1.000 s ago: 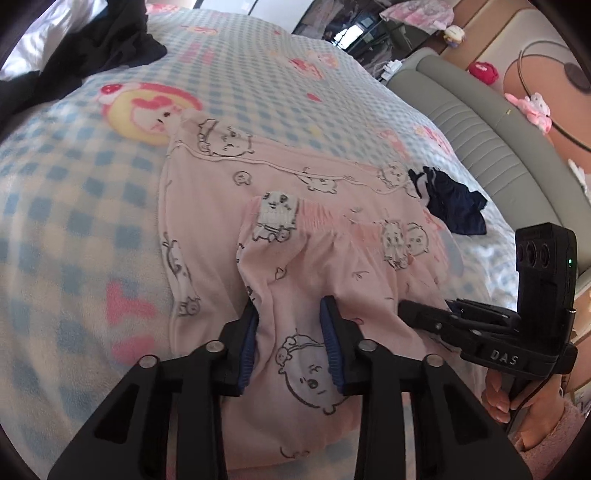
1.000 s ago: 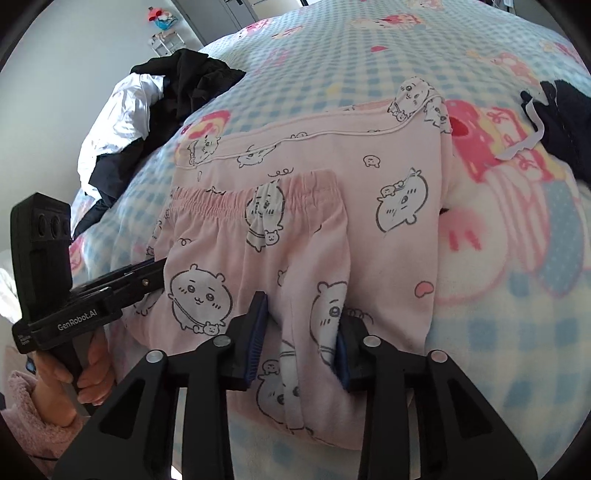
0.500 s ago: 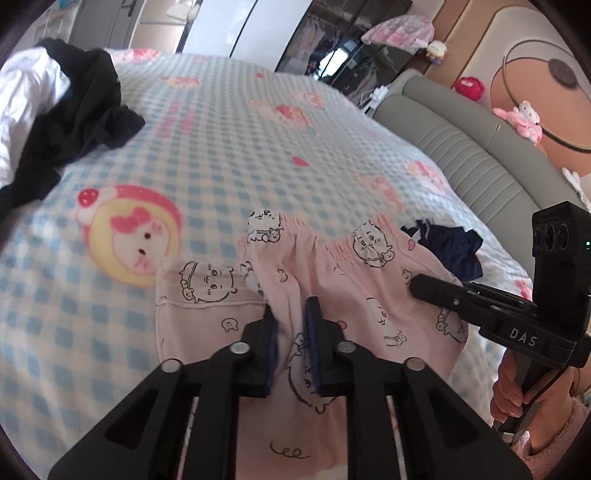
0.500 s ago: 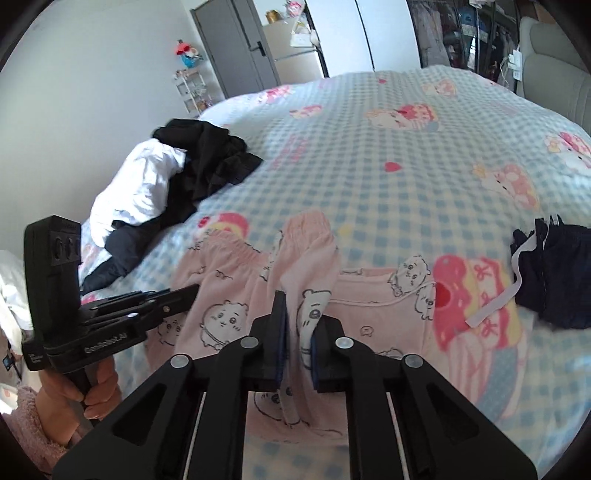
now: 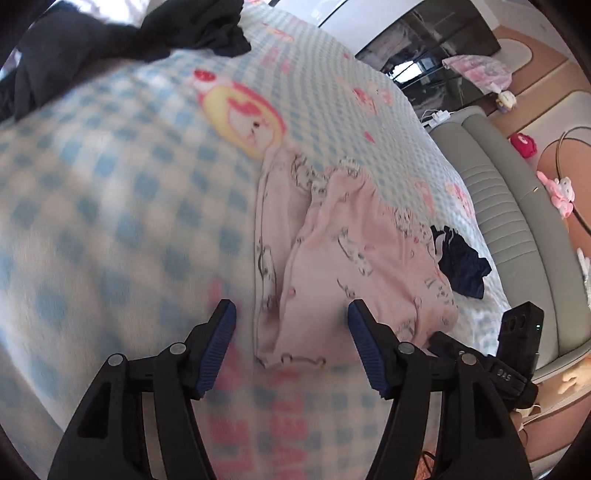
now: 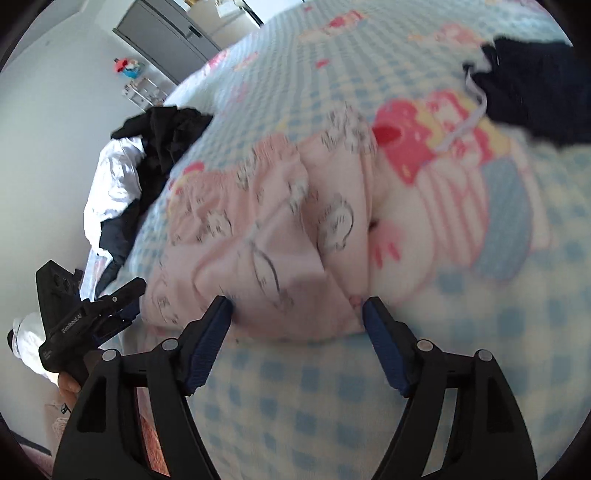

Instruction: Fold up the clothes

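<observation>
A pink pyjama garment with cartoon prints lies folded in a loose bundle on the blue checked blanket. My left gripper hovers over its near edge. Its jaws are opening wide, and the cloth lies between them untouched by the blue pads. In the right wrist view the same garment lies just beyond my right gripper. Those jaws are also opening, their pads clear of the cloth. Each gripper shows in the other's view: the right gripper and the left gripper.
A pile of black clothes with a white garment lies at the bed's far side. A small dark navy garment lies beyond the pink one. A grey padded bed edge runs along the right.
Both grippers, shut on a raised pinch of the pink garment half a second ago, have let go and opened wide. The garment now rests bundled on the blanket.
</observation>
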The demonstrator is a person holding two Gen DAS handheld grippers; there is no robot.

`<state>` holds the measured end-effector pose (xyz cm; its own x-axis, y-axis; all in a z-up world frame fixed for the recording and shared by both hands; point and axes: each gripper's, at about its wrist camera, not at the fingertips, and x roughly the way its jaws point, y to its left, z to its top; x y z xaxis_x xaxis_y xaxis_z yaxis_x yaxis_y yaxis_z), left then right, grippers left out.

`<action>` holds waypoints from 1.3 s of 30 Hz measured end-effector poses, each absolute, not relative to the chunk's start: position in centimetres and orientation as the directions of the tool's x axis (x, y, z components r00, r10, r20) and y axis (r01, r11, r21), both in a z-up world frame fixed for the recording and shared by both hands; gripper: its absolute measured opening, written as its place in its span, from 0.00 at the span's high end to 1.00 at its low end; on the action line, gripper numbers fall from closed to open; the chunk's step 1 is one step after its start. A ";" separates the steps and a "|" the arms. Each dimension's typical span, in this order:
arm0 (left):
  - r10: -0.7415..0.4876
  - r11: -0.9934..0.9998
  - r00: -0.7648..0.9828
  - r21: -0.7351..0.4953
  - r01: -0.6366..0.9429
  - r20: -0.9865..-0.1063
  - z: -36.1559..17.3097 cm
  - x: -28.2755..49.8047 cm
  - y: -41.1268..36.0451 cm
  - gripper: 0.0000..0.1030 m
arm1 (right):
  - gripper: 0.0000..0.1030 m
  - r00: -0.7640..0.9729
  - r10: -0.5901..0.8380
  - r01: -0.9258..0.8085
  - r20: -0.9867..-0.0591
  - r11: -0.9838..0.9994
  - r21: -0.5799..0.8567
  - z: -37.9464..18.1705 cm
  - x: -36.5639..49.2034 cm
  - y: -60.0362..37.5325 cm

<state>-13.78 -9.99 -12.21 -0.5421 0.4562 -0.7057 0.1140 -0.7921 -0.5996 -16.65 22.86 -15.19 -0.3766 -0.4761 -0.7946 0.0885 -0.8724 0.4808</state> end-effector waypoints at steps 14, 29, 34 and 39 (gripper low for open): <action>0.369 -0.897 -0.557 -0.442 -0.003 -0.744 -7.5 -12.8 -7.1 0.90 | 0.86 -0.400 -0.546 0.163 -0.736 -0.833 0.529 -13.3 -16.3 21.4; 0.531 -0.808 -0.511 -0.586 -0.064 -0.676 -8.7 -6.3 -7.5 0.59 | 0.57 -0.456 -0.425 0.065 -0.781 -0.892 0.448 -11.6 -3.8 26.6; 0.588 -0.771 -0.546 -0.618 -0.156 -0.596 -8.2 -6.9 -4.1 0.59 | 0.48 -0.512 -0.465 0.040 -0.722 -0.853 0.521 -11.5 -4.6 27.9; 0.465 -0.874 -0.475 -0.473 -0.111 -0.747 -10.9 -9.5 -0.3 0.61 | 0.48 -0.509 -0.583 -0.010 -0.633 -0.731 0.682 -14.4 -5.6 28.7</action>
<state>-9.48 -0.34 -10.93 -0.4753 0.4651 -0.7468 -0.1111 -0.8738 -0.4734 -5.65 28.65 -14.39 -0.5093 -0.5829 -0.6331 -0.0104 -0.7314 0.6818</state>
